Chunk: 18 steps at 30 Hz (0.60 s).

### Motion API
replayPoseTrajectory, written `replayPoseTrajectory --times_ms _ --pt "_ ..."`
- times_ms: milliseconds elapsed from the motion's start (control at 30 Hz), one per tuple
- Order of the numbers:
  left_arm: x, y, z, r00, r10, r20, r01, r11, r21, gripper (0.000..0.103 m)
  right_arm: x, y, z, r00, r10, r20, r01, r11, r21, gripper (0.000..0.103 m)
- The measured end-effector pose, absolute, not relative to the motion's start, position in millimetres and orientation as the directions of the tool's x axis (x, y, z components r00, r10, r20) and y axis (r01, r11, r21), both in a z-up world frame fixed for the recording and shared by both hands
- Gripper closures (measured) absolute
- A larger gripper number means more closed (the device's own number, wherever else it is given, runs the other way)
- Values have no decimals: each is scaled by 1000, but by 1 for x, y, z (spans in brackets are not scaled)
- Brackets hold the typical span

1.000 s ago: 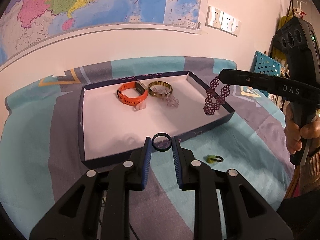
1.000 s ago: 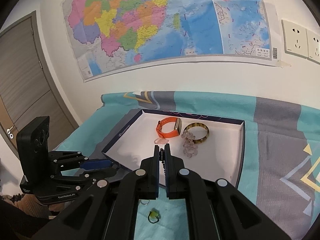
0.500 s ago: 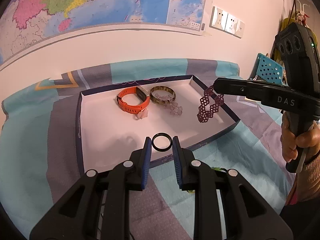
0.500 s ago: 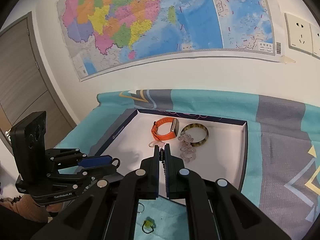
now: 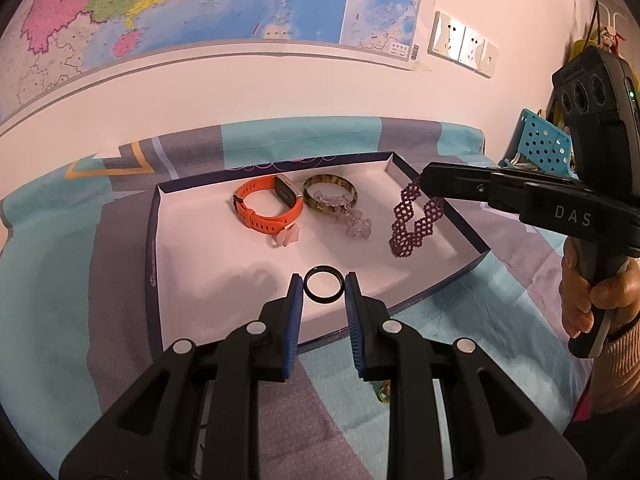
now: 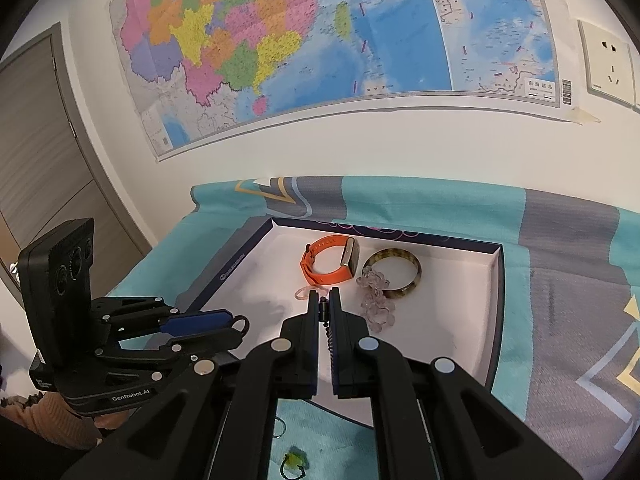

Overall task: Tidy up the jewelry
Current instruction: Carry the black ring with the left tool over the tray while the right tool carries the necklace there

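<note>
Resting between left gripper (image 5: 323, 289) tips: ring (image 5: 323, 289)

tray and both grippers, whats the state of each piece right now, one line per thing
left gripper: shut on the black ring, above the tray's near edge
right gripper: shut on the maroon lattice bracelet, which dangles over the tray
tray: open, no lid
orange watch: lying in the tray, strap fastened in a loop
brown bangle: flat in the tray
clear bead bracelet: draped over the bangle
green ring: on the cloth, outside the tray
</note>
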State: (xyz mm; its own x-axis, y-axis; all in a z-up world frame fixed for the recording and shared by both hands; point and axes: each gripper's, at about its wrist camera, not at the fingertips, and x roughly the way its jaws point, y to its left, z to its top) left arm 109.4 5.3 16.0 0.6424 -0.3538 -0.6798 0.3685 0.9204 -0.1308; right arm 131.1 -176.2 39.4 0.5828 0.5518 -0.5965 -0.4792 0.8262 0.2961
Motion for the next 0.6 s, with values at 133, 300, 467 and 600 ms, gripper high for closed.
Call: replayPoseTrajectory --times_ms 133,300,467,600 --pt "111 5 16 642 -352 -681 365 922 -132 81 133 -175 39 582 553 -597 -480 826 296 100" --pt "117 3 15 643 -341 -686 354 926 -129 81 135 -175 40 578 554 -599 -480 825 299 100" --pt "123 4 13 643 -333 -689 341 931 -131 81 140 -174 38 575 554 -602 -477 825 303 100" --pt "127 5 12 644 -324 -693 333 934 -127 81 143 -174 34 571 555 -606 -475 825 308 100"
